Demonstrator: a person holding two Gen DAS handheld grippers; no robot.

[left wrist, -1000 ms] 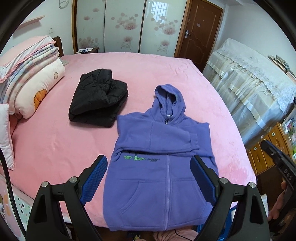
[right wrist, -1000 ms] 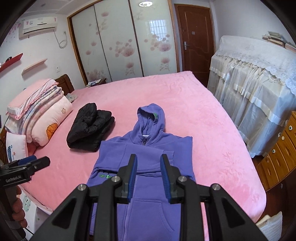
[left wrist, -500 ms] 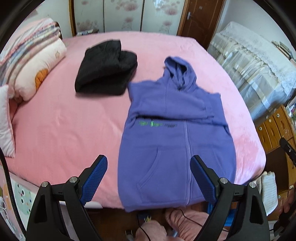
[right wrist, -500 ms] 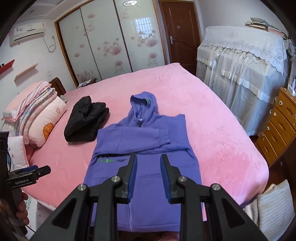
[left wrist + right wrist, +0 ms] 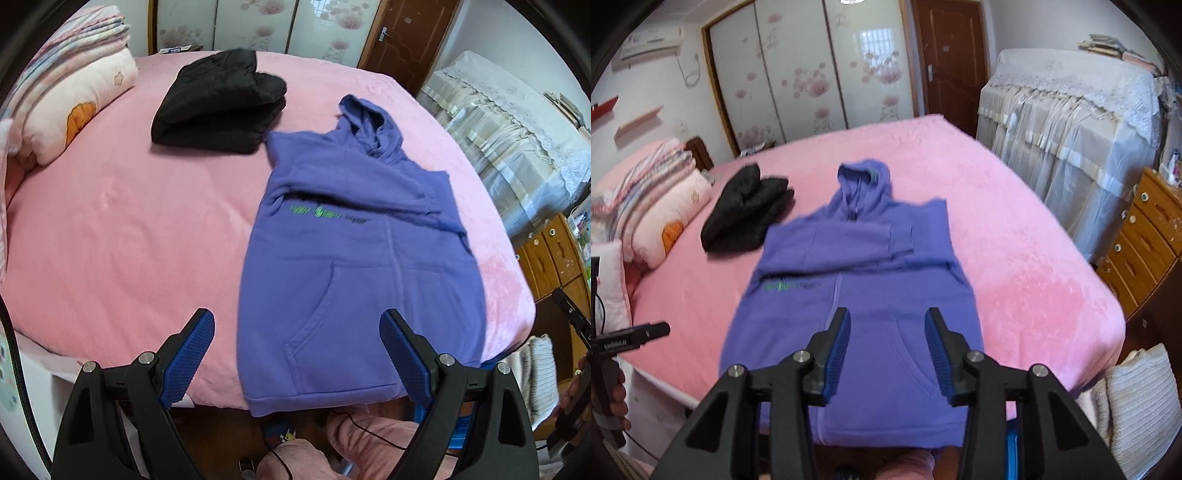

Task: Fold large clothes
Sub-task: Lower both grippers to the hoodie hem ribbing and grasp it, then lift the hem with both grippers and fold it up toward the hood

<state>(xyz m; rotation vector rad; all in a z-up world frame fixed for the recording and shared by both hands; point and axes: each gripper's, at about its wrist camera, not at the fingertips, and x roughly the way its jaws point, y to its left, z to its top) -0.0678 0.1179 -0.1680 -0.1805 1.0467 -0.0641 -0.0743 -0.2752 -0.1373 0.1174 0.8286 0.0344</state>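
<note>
- Both tongs hang above the near edge of the bed with nothing between their jaws. The left tongs (image 5: 297, 334) are spread wide over the lower left part of the hoodie; the right tongs (image 5: 886, 332) stand partly apart over its front pocket, and their jaws have just been opening.
- At far left, a stack of folded quilts (image 5: 74, 70) lies at the head of the bed.
- Next comes a folded black jacket (image 5: 221, 99) on the pink bedspread (image 5: 129, 229), just beside the hoodie's shoulder.
- Right of centre, the purple hoodie (image 5: 354, 258) lies flat and face up, hood pointing toward the wardrobe (image 5: 798, 70), sleeves folded across the chest, hem at the near edge of the bed.
- Beyond it stands a brown door (image 5: 949, 55).
- Further right, a piece of furniture under a lace cover (image 5: 1071, 122) stands beside the bed, with a wooden chest of drawers (image 5: 1145, 236) next to it.
</note>
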